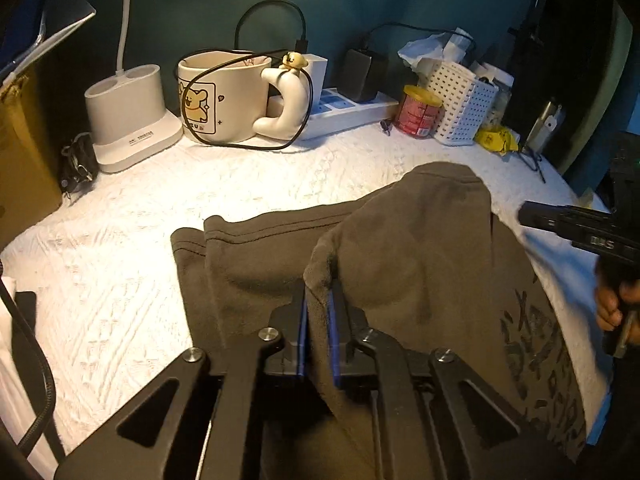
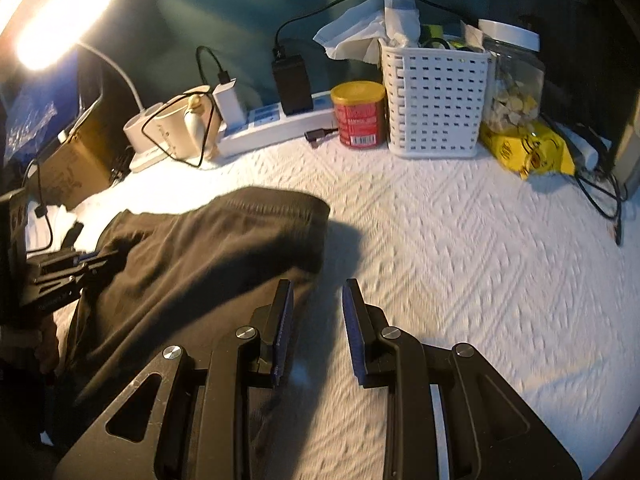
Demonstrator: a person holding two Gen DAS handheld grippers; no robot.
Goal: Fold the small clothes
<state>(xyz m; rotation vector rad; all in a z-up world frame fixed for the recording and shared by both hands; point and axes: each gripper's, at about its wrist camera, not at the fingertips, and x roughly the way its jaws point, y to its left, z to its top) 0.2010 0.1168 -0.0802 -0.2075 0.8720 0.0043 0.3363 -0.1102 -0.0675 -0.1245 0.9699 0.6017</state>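
Now left tongs [image 1: 319,300] pinch the dark garment [image 1: 400,248]; right tongs [image 2: 318,300] gape empty.

The left hand-held gripper [image 1: 318,312] pinches a raised fold of a dark garment [image 1: 400,248]. It lies on a white textured bench [image 1: 120,260]. A koala mug [image 1: 224,96] stands behind.

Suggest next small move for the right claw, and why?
Probably shift the right claw left onto the dark garment edge and close. Its jaws stand open over bare white cloth, while the left claw already pinches a raised fold.
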